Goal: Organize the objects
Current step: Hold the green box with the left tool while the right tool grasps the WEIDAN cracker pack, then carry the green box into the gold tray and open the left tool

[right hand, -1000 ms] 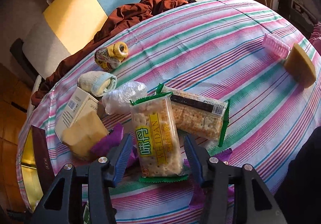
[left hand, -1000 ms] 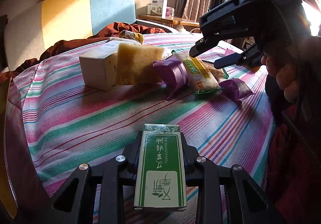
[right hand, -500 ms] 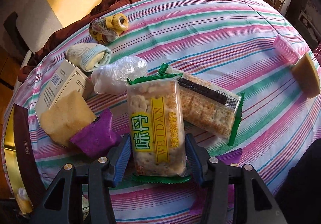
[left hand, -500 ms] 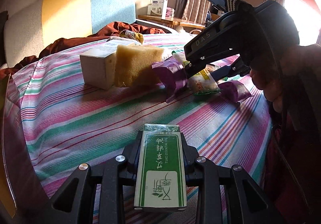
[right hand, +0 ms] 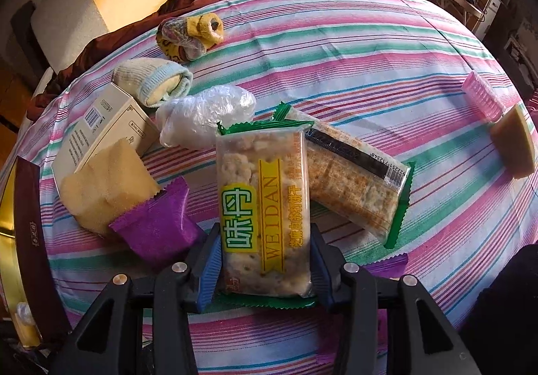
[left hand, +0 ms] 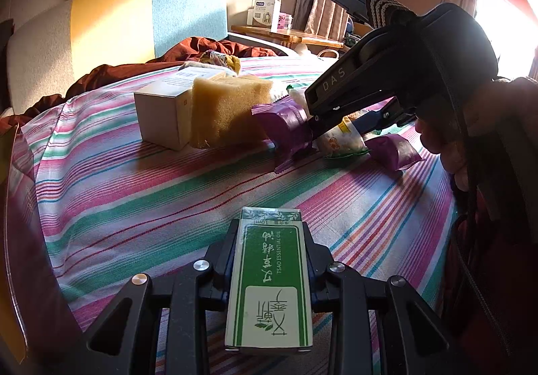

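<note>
Since a second earlier, the right gripper point(right hand: 265, 267) had come down around the clear cracker packet with green crimped ends point(right hand: 264, 207), and its blue-padded fingers point(right hand: 210, 269) now pressed against both long sides of the pack at lower centre of the right wrist frame. Yellow lettering on that packet read "WEIDAN" beside Chinese characters. A second cracker packet with a black barcode strip point(right hand: 356, 186) lay tilted just to its right, the first overlapping its edge. At left sat a shiny purple foil pouch point(right hand: 154, 223), touching a tan sponge block point(right hand: 101, 183) that leaned on a cream cardboard box point(right hand: 101, 126) printed with small text and a barcode.

In the left wrist frame, the left gripper point(left hand: 269, 260) pinched a slim green-and-white carton point(left hand: 269, 284) at bottom centre, held above the pink, green and white striped cloth point(left hand: 134, 200). Its label read "TSAO ESSENTIAL OIL" and "10ml", with Chinese characters upside down to the camera. Upper right, the right gripper's black body carried the letters "DAS".
</note>
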Demonstrator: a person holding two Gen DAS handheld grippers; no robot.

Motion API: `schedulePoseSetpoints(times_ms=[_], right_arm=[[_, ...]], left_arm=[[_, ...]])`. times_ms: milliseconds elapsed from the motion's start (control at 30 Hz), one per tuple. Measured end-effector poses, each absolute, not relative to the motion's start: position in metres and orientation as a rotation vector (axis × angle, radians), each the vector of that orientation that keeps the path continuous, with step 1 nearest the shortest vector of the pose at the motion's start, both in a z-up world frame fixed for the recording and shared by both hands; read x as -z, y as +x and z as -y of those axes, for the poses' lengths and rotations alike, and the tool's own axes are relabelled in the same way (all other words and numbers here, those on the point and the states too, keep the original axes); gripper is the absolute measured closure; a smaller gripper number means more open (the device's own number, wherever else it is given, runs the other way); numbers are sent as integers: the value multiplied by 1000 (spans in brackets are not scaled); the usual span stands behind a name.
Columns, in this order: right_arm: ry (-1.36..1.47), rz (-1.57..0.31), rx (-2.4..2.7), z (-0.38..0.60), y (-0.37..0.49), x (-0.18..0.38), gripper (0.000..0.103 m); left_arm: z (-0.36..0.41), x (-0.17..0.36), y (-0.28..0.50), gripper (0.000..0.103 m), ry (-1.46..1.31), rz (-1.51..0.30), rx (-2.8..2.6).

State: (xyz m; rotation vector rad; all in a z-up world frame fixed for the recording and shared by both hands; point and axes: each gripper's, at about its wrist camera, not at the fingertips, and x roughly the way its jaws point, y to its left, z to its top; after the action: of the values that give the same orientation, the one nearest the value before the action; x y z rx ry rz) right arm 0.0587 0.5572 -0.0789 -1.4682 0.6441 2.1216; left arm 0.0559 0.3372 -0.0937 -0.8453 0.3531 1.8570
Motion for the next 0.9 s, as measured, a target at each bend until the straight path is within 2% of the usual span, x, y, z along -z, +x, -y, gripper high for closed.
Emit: schedulePoseSetpoints(times_ms=[300,500,667,900], right_arm=[[-1486,-613,-2132,-556,63,78,56],[-1491,-598,-2136,-554,69,76,56],[-1508,-567,-2144,-551,72,74,56],[-1534,-504,-2158,-543,76,72,56]], left_arm=[[-335,88,54,73,-901,-337,-1842],[-308,48,47,73,-907,-252,-1891],[-261,9,9,72,-939,-177,-2049],[-156,-3,-72,72,-1083,-73,-2339]])
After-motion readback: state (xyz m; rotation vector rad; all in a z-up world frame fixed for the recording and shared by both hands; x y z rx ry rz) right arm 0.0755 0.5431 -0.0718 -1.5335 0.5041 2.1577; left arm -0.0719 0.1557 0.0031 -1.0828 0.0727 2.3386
